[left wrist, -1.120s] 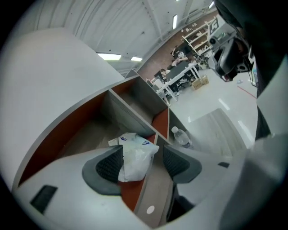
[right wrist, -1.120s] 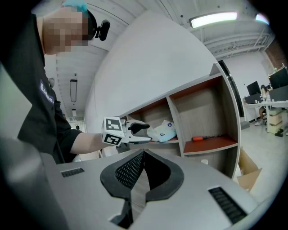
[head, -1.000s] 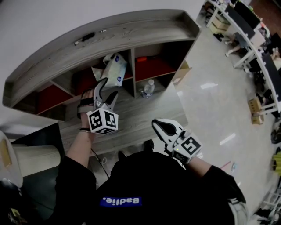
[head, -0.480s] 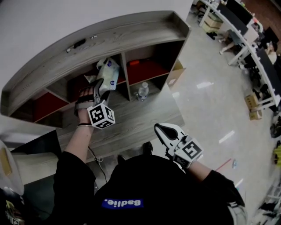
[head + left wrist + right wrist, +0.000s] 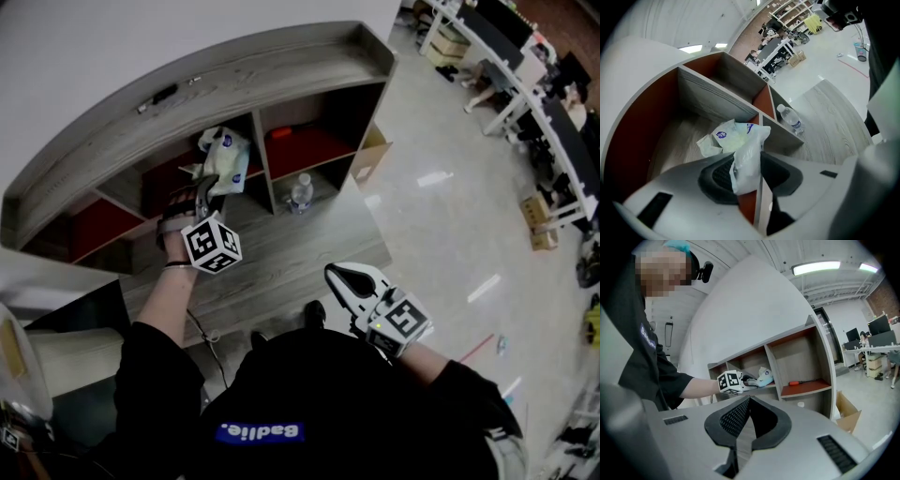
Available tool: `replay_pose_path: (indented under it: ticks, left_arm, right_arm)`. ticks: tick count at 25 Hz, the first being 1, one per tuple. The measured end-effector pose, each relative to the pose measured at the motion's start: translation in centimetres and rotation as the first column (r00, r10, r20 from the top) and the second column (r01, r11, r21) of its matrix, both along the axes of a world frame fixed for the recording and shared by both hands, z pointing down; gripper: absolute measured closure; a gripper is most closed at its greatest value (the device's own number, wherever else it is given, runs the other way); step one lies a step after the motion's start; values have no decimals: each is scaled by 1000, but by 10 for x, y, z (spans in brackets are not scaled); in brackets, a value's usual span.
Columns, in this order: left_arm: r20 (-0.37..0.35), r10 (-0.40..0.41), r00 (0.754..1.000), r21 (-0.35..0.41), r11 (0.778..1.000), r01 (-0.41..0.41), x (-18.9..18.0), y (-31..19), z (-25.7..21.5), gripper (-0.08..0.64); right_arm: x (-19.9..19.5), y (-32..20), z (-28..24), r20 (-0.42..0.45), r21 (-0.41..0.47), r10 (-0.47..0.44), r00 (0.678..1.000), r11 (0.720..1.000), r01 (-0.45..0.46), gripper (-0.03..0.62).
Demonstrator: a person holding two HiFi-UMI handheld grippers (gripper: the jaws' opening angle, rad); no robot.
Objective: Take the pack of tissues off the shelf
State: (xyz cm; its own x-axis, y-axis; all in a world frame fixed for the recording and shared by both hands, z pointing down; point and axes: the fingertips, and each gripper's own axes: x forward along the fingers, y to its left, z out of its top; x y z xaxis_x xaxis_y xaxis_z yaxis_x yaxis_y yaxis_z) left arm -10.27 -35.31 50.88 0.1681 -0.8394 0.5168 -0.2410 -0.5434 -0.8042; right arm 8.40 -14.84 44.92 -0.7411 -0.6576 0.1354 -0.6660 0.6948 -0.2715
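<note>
**A:** Head view first. What is getting lost there?

**B:** The left gripper (image 5: 210,190) is reaching into the shelf (image 5: 187,98). Its tips are merging with the pack of tissues (image 5: 228,157), so the jaws are not showing from here. The left arm is stretching forward to the shelf's middle compartment, with the marker cube facing up. The pack is lying at that compartment's front edge. The right gripper (image 5: 339,274) is hanging well back from the shelf, close to the person's body, with its jaws together.

**A:** And the left gripper view?

**B:** The shelf's inner corners are sinking into shadow. The jaws are closing, and the pack's loose plastic wrapper (image 5: 744,161) is hanging between them, touching both pads. The rest of the pack is sitting just behind, against the shelf's upright divider (image 5: 762,123). A water bottle (image 5: 791,119) is showing past that divider, lower on the shelf.

**A:** The right gripper view?

**B:** The left gripper's tips are coming out too small to read at the shelf. The left forearm is extending level toward the middle compartment, and the pack is lying just past the cube. The right gripper's own pads (image 5: 736,420) are meeting at the tips, gripping nothing. A red-handled screwdriver (image 5: 802,381) is lying in the shelf's neighbouring compartment.
</note>
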Motion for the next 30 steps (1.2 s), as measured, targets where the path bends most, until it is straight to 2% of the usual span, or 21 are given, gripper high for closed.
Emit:
replay_pose_path:
  ticks: [6,16,22,30]
  left_arm:
    - [-25,8,1000,4,1000,-8,-1,10,-6,466]
    - [-89,49,995,34,998,-46,3,43,-37,486]
    - [-155,58,986,50,997,-51,0,71,-58,488]
    - [-261,69,963,33,998,-62,-7,117,-74,489]
  right_arm:
    - [-6,1,-2,1,3,-9,1000,1000,9,563]
    - [-24,6,-6,5,16,-36,999,999,36,563]
    - [-37,10,-6,4,23,-62,998,998,62,563]
    - [-59,15,-9,1,28,-103,995,994,103,563]
